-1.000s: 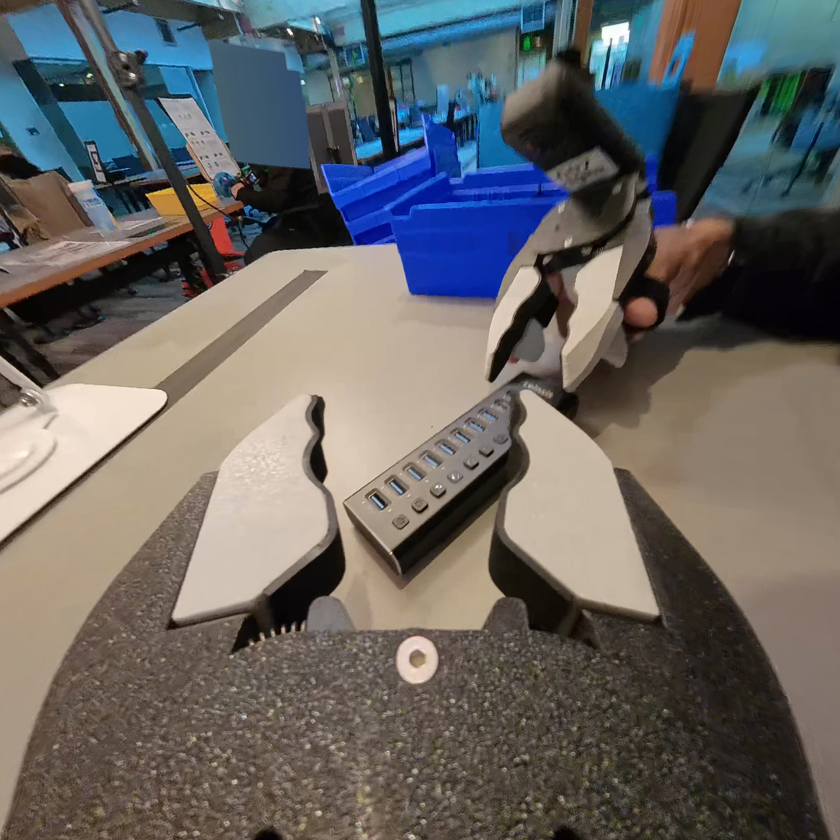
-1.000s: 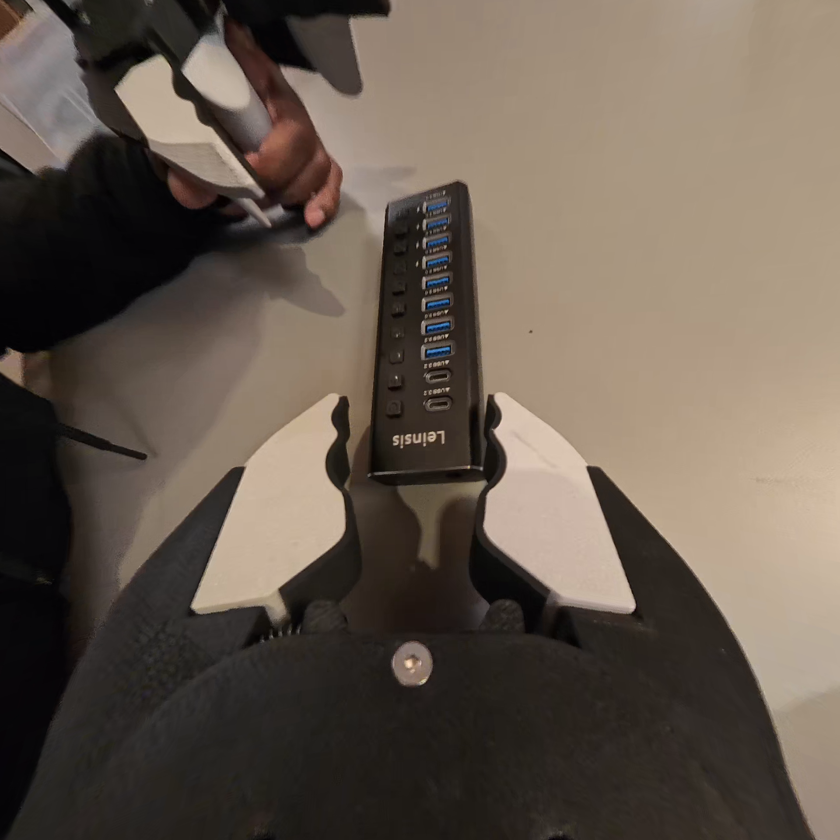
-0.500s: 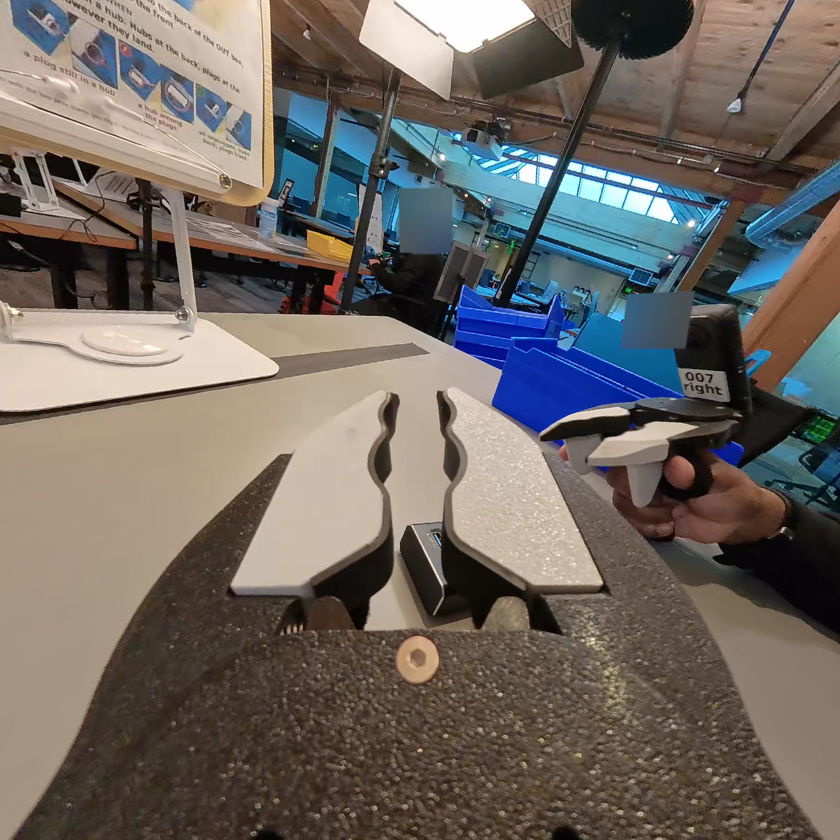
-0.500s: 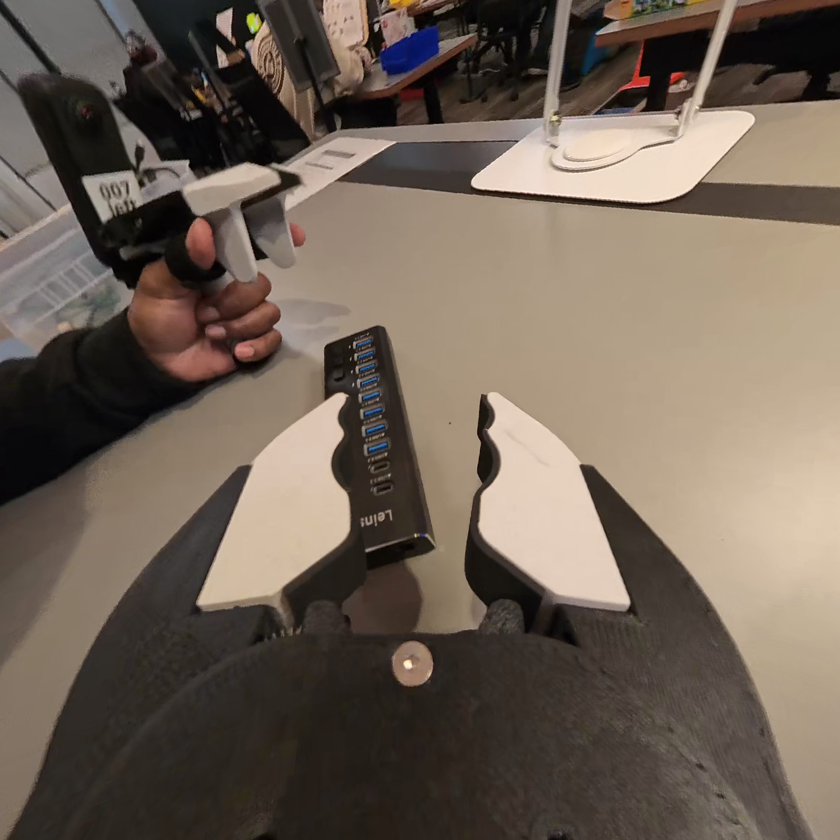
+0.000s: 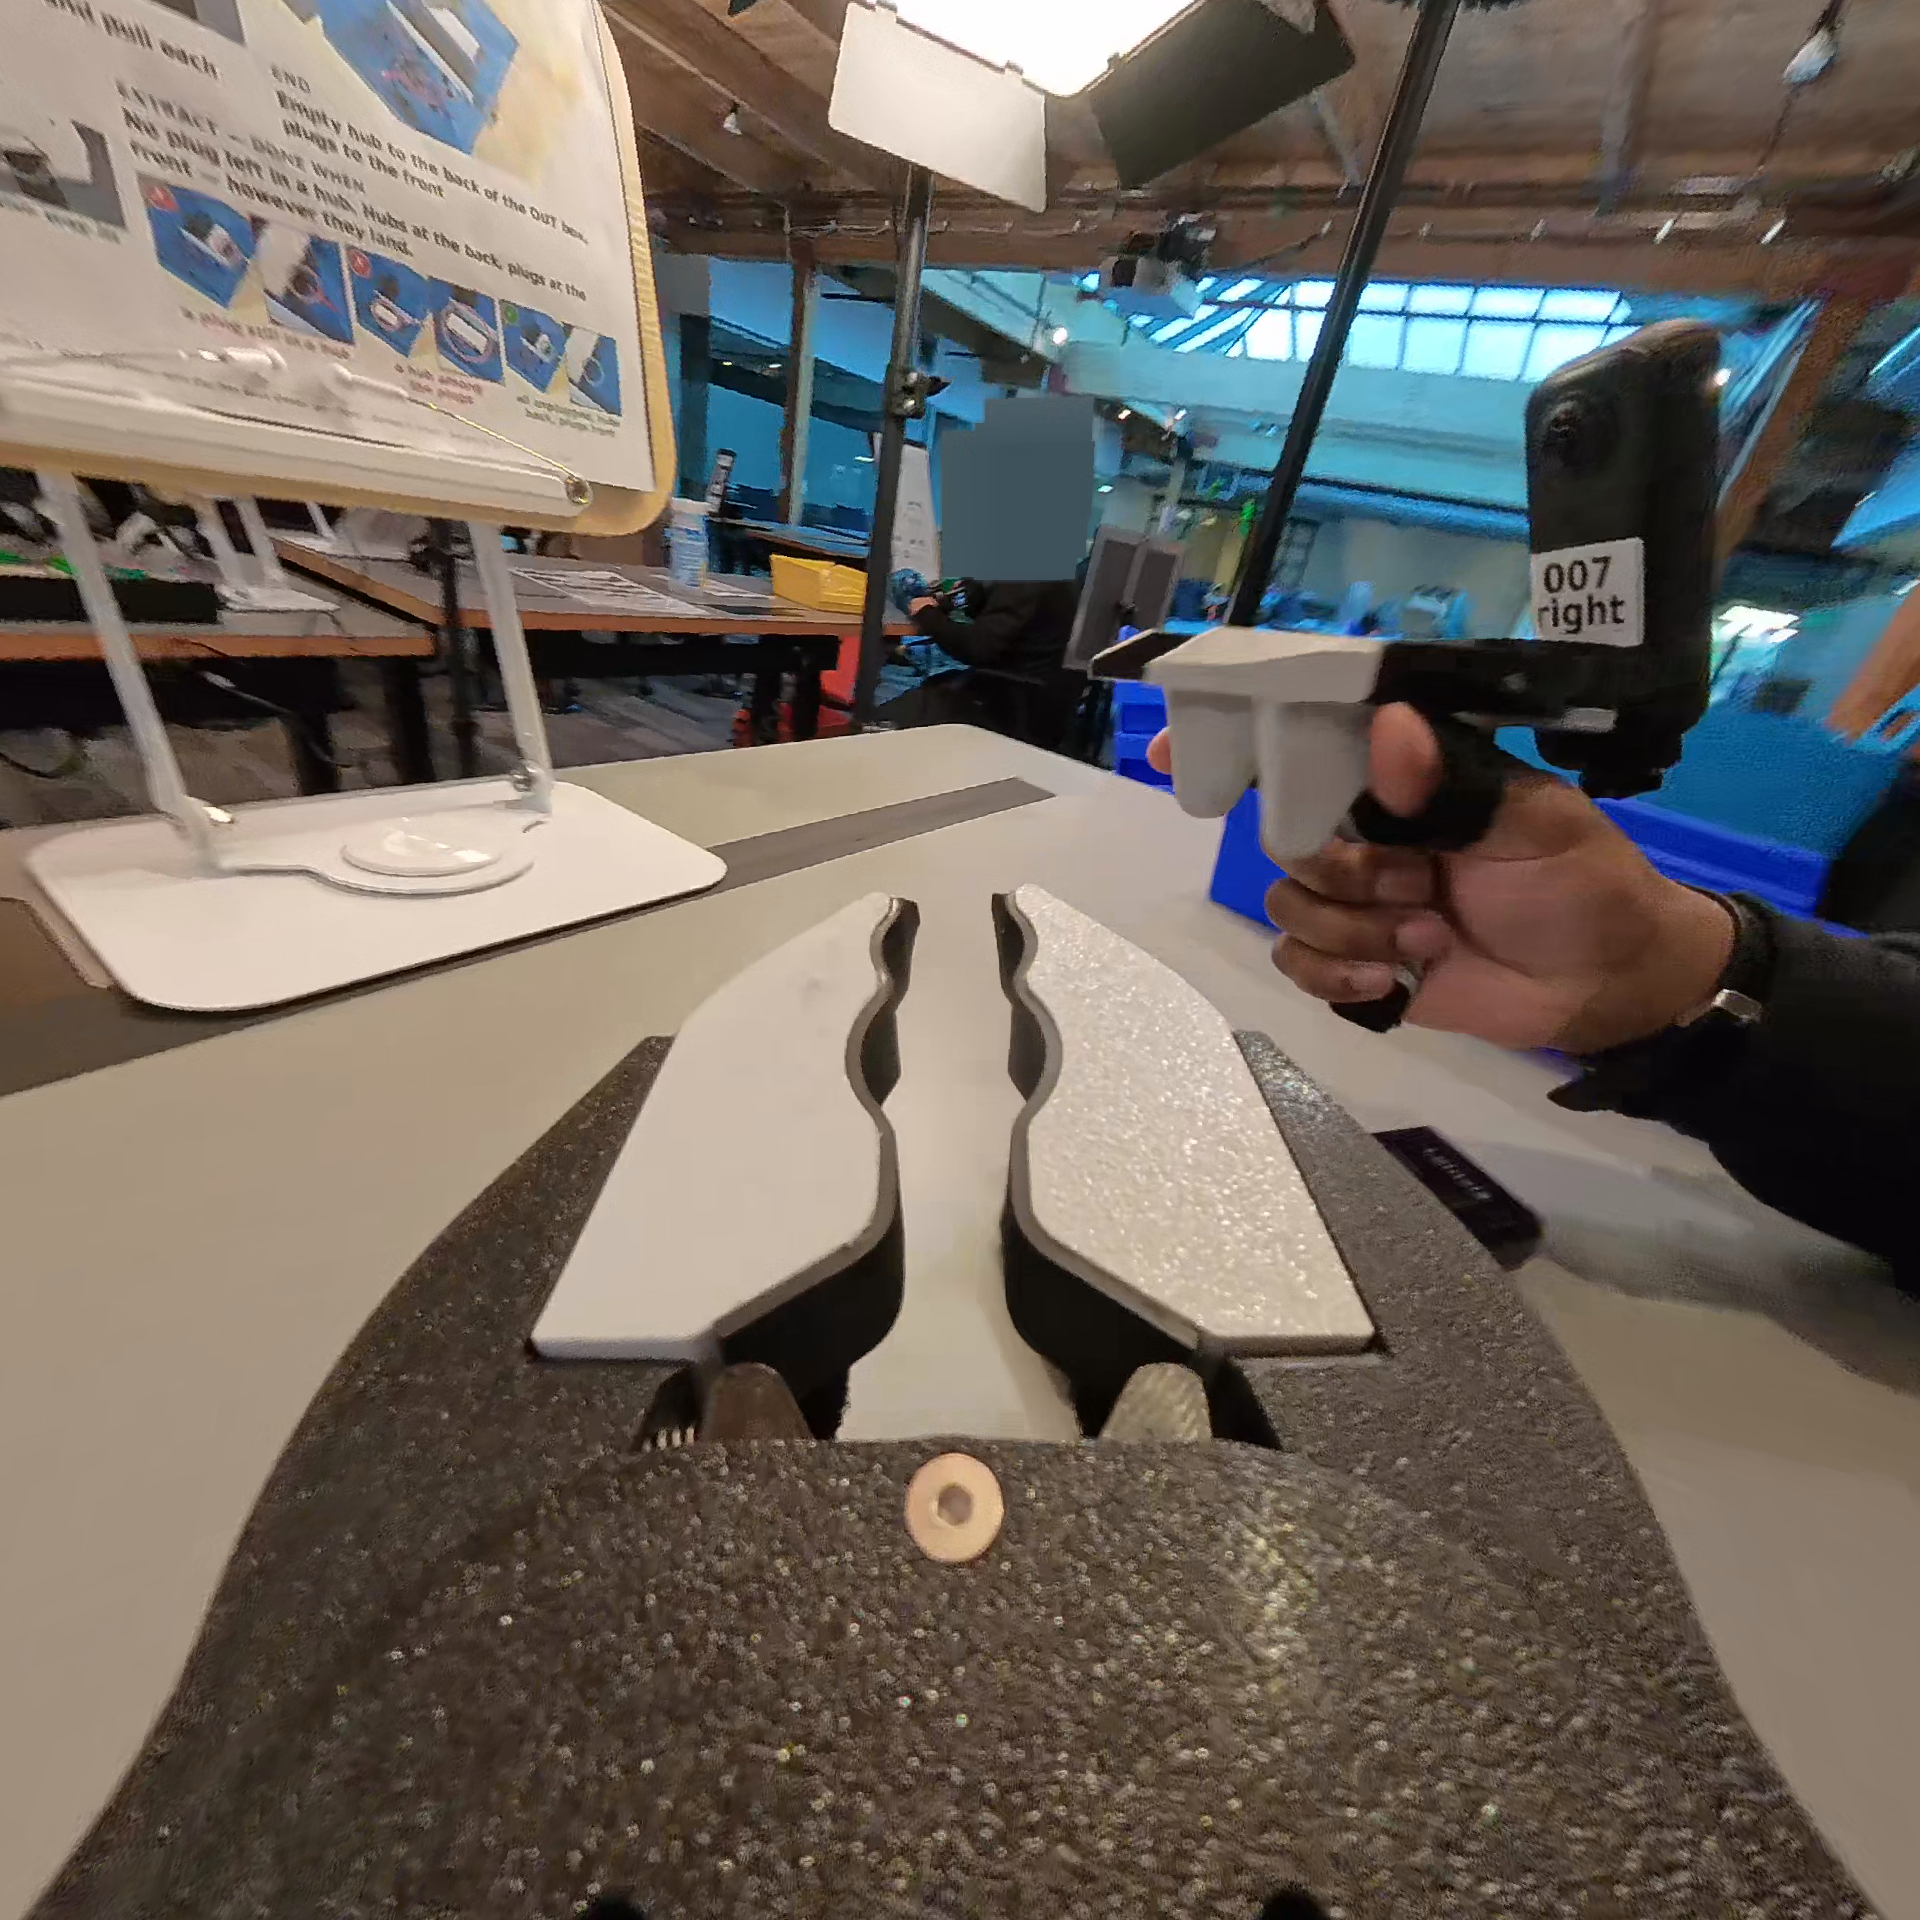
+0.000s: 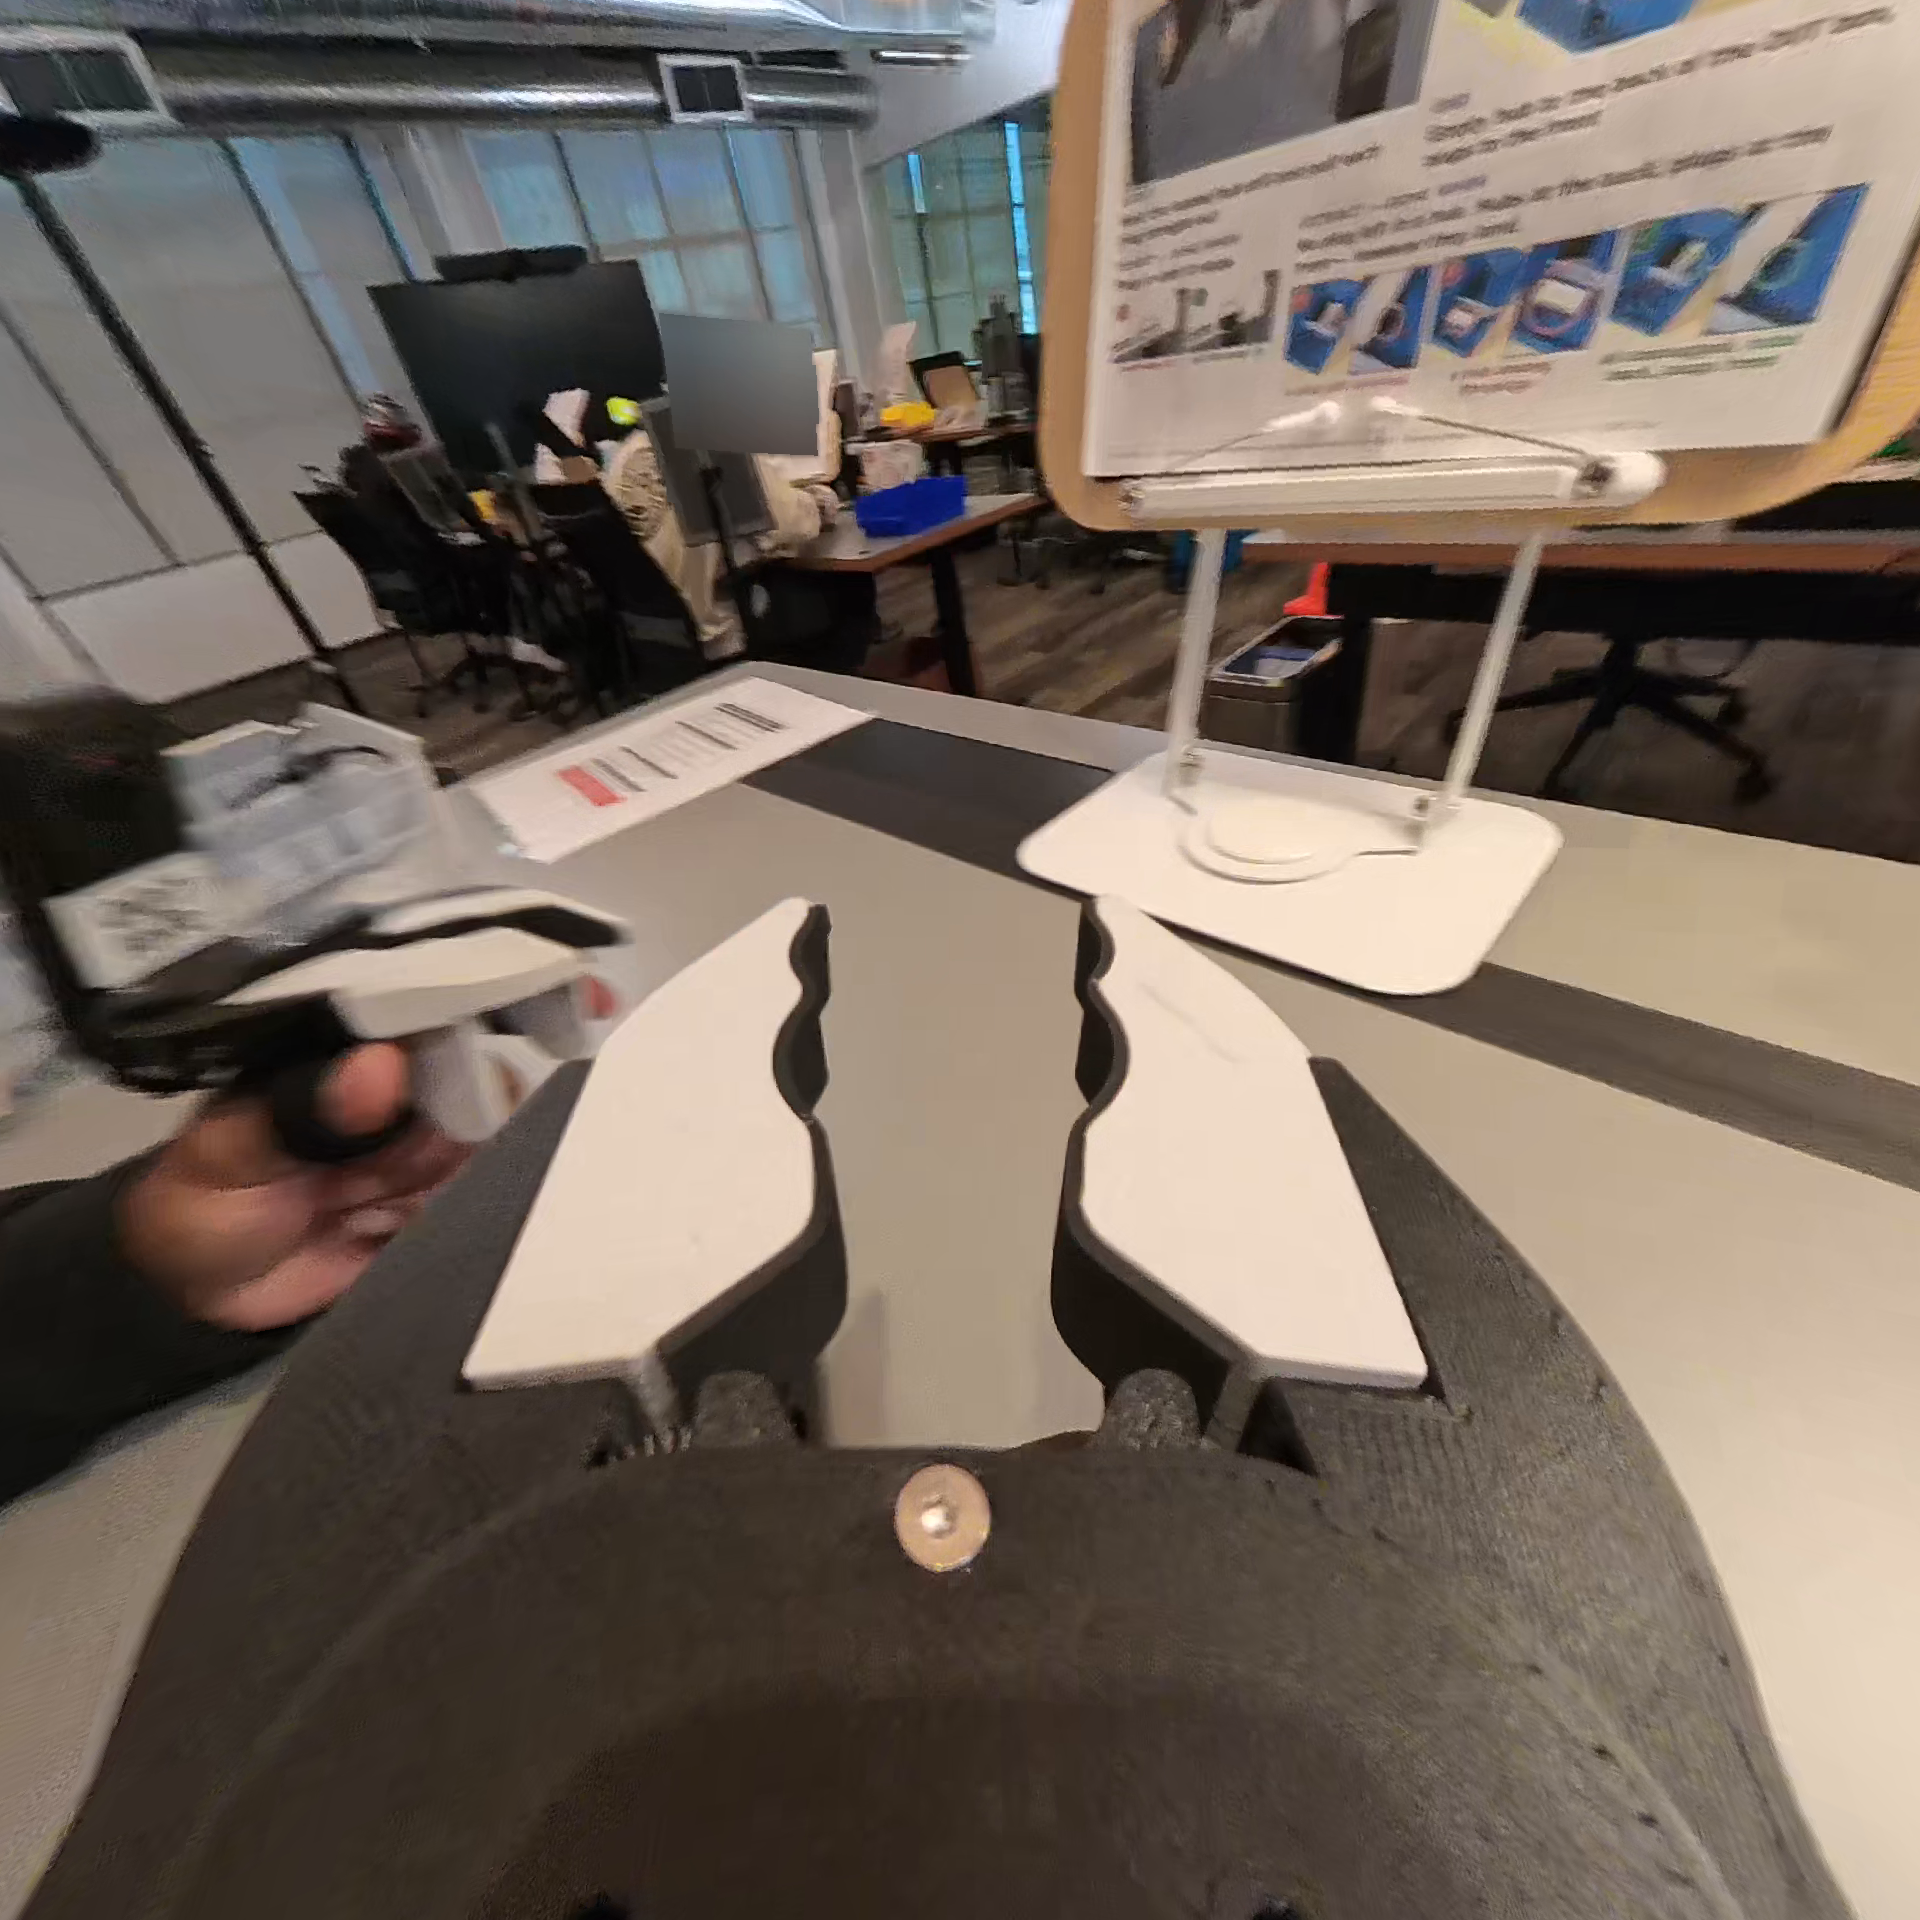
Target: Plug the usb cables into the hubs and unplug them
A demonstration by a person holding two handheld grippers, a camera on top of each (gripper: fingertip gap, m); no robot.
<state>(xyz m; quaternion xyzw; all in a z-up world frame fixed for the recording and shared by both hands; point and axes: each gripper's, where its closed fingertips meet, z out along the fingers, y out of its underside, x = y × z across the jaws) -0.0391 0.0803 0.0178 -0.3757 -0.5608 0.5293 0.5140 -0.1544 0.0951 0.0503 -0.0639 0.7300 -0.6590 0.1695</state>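
The black USB hub (image 5: 1455, 1195) lies flat on the grey table (image 5: 312, 1195). Only one end of it shows, to the right of my left gripper and under the right forearm. My left gripper (image 5: 954, 914) is raised and level, its fingers a narrow gap apart with nothing between them. My right gripper (image 6: 953, 914) is open and empty and points across the table. It also shows in the left wrist view (image 5: 1132, 655), held in a hand above the hub. The left gripper shows blurred at the left of the right wrist view (image 6: 499, 935). No cable is in view.
A white stand (image 5: 395, 883) holding an instruction sheet is on the table ahead, also seen in the right wrist view (image 6: 1299, 862). Blue bins (image 5: 1714, 852) sit at the table's far right. A paper sheet (image 6: 665, 758) lies by a dark strip (image 5: 883, 821).
Both grippers have risen and tilted up off the hub, which lay between their fingers a second ago. The left fingers have narrowed from wide open. The hub has left the right wrist view.
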